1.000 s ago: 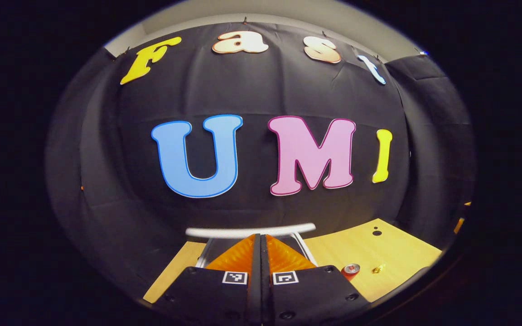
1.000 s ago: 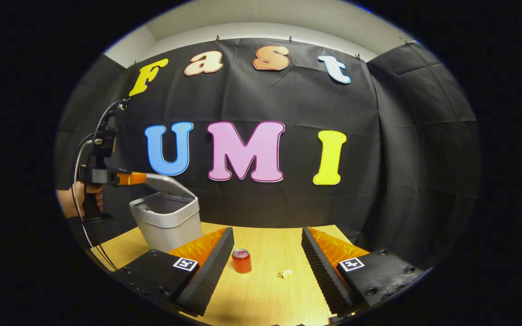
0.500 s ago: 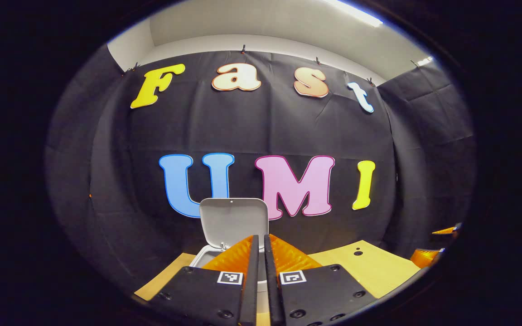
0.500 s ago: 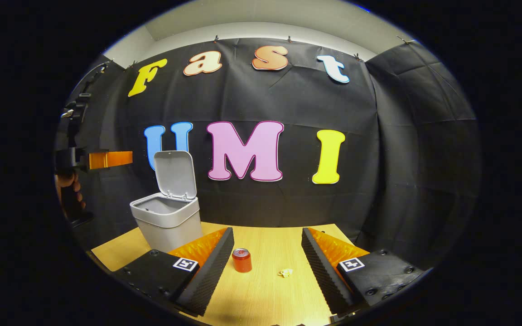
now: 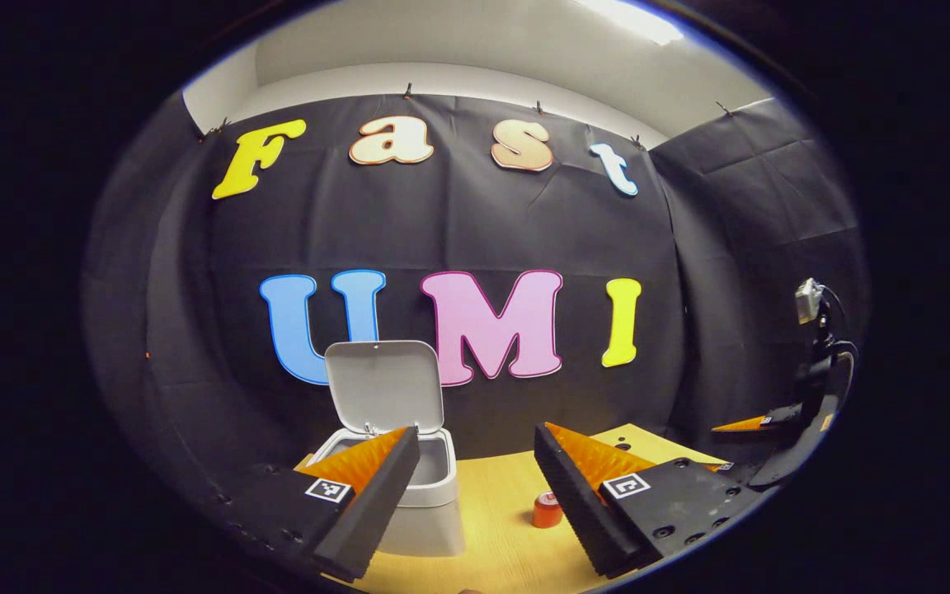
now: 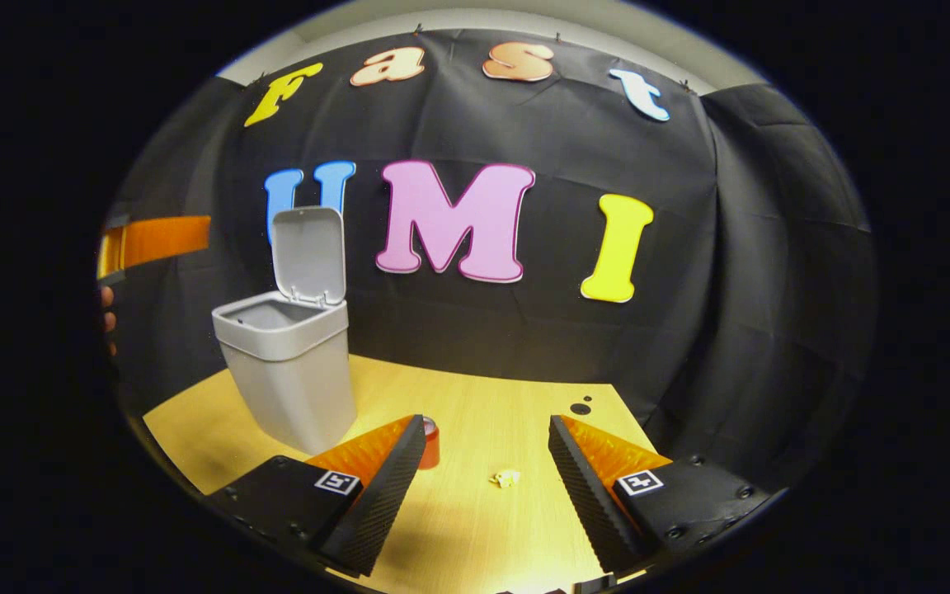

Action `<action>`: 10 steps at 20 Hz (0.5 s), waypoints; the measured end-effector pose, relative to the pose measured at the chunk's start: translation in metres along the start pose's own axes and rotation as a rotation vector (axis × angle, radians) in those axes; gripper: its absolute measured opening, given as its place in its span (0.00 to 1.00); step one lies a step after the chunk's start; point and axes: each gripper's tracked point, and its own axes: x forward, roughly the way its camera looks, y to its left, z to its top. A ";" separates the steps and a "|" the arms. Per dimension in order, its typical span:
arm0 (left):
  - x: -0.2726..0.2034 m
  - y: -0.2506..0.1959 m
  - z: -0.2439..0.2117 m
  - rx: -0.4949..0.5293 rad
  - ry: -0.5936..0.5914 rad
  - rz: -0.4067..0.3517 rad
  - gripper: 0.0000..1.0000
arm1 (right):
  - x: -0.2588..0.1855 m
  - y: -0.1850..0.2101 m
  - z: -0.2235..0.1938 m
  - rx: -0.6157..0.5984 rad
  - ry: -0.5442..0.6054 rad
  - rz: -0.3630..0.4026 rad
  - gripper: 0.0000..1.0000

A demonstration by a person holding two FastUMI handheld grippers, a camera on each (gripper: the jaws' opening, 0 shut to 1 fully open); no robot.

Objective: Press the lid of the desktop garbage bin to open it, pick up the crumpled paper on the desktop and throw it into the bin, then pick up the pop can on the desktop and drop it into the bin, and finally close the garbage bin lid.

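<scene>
- Since a second ago the left gripper (image 5: 468, 445) has gone from fingers pressed together to fingers spread wide, holding nothing; the lid (image 5: 385, 385) that was half raised then now stands upright behind the bin (image 5: 430, 503).
- Right gripper (image 6: 487, 433) has tipped downward since half a second ago; more of the table (image 6: 483, 396) shows. Its fingers are wide apart and empty.
- Bin: open, on the left part of the table; in the left gripper view its left side is hidden behind that gripper's finger.
- Can (image 6: 430, 441): upright on the table, right of the bin; half hidden behind the right gripper's finger. In the left gripper view it is partly covered too.
- Crumpled paper (image 6: 505, 478): small, on the table between the right gripper's fingers, near the can but apart.
- Fingertips of a hand (image 6: 106, 318) show cut off at the left edge of the right gripper view.
</scene>
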 end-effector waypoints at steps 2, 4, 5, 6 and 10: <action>-0.002 -0.003 -0.007 0.008 0.015 -0.001 0.95 | 0.028 -0.002 -0.026 -0.004 0.098 0.039 0.97; -0.005 -0.003 -0.012 0.004 0.019 0.017 0.95 | 0.050 -0.007 -0.046 0.001 0.177 0.059 0.97; -0.005 -0.007 -0.015 0.001 0.025 0.014 0.95 | 0.063 -0.012 -0.056 -0.003 0.211 0.056 0.97; -0.006 -0.011 -0.021 0.001 0.035 0.014 0.95 | 0.072 -0.015 -0.066 -0.006 0.240 0.056 0.97; -0.006 -0.014 -0.036 0.011 0.079 0.032 0.96 | 0.111 -0.025 -0.105 -0.008 0.369 0.067 0.98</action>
